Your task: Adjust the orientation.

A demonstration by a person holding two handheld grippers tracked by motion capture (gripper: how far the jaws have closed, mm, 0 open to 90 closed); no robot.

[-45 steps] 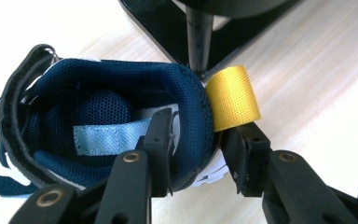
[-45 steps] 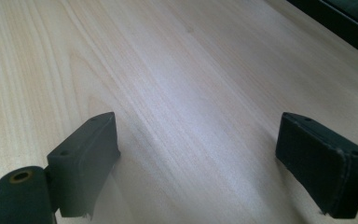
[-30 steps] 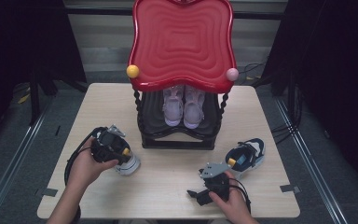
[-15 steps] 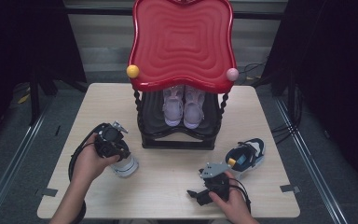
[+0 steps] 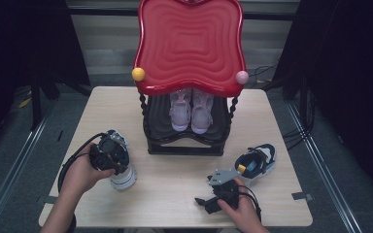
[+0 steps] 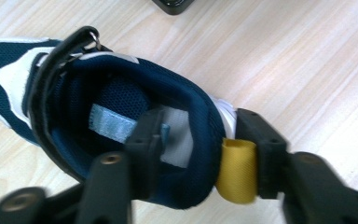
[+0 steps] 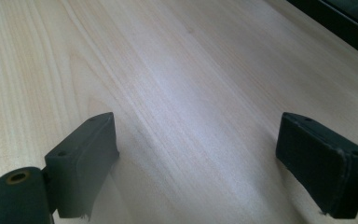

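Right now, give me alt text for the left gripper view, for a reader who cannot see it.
The left claw straddles the heel of a navy and white shoe lying on a pale wooden table: one jaw sits inside the shoe's opening, the other outside against the yellow heel loop. The jaws have just been opening, with the heel collar between them.

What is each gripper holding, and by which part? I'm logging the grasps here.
The left gripper straddles the navy shoe at its heel collar, one jaw inside, one outside against the yellow pull tab. The right gripper is open over the table, holding nothing.
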